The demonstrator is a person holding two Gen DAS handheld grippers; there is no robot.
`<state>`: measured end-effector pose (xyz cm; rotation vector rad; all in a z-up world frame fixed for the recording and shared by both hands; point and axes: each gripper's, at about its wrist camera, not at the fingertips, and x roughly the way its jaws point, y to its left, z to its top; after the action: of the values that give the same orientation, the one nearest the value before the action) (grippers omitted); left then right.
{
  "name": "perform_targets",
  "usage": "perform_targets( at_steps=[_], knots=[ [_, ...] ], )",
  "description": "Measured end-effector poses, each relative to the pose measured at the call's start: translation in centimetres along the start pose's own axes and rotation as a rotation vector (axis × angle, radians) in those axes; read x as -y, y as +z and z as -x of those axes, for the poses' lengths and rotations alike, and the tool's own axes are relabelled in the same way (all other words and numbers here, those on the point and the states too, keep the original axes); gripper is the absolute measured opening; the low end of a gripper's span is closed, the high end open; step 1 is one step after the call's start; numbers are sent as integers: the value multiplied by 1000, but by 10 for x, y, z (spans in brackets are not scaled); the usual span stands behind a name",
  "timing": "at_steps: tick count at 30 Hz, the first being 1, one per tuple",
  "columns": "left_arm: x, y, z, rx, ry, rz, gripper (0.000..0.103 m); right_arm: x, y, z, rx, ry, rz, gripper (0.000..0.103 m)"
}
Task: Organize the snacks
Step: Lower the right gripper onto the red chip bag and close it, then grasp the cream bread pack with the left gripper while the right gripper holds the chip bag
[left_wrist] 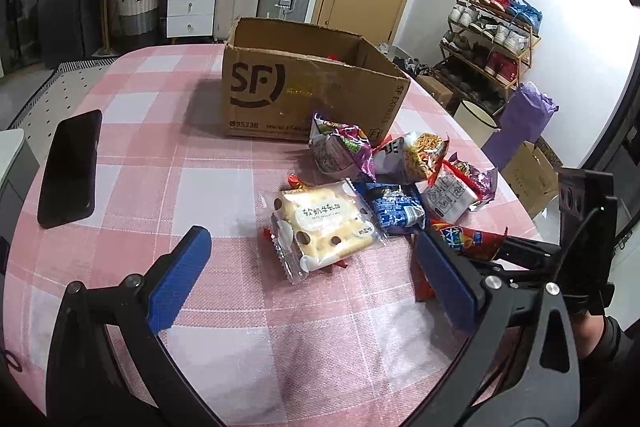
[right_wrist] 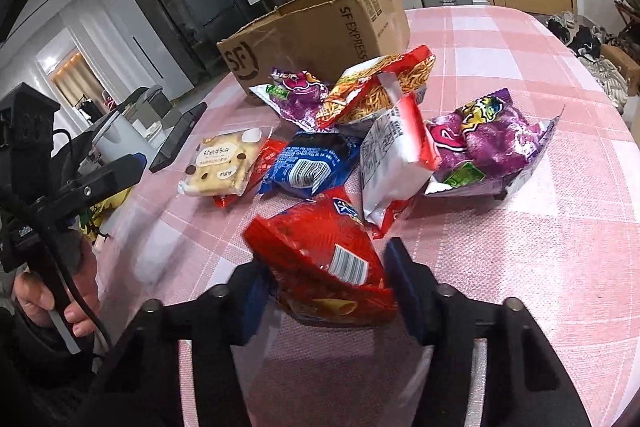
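Blue-padded fingers of the right gripper (right_wrist: 324,283) flank the crinkly red foil snack bag (right_wrist: 320,255) on both sides. They look closed onto it, pads against the foil at its near end, though blur leaves the left contact less certain. The bag lies at the near edge of the snack pile on the pink checked table (right_wrist: 520,267).

The risk, as I judge it, is a shallow pinch on slick, air-filled foil: the bag could squirt out or swing and drop when lifted, and its far end could drag the white and red packet (right_wrist: 392,163) just beside it.

Fingers of the left gripper (left_wrist: 312,283) stand wide apart and hold nothing; they hover over the table just short of the clear-wrapped cream biscuit pack (left_wrist: 324,227). Moving in now, they could crowd the right gripper, which sits close by.

Further out lie the blue packet (right_wrist: 308,167), two purple bags (right_wrist: 488,147), and an orange noodle-snack bag (right_wrist: 380,83). Behind them stands the open brown cardboard box (left_wrist: 304,87), the likely destination. A black phone (left_wrist: 72,167) lies well apart on the left.
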<state>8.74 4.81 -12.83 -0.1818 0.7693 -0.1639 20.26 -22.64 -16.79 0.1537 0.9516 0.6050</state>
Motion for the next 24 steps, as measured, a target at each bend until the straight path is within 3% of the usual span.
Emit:
perform_targets(
  at_steps=[4, 24],
  knots=[
    [1, -1, -1, -2, -3, -1, 102, -3, -3, 2, 16, 15, 6, 43],
    [1, 1, -15, -45, 23, 6, 102, -4, -9, 26, 78, 39, -2, 43]
  ],
)
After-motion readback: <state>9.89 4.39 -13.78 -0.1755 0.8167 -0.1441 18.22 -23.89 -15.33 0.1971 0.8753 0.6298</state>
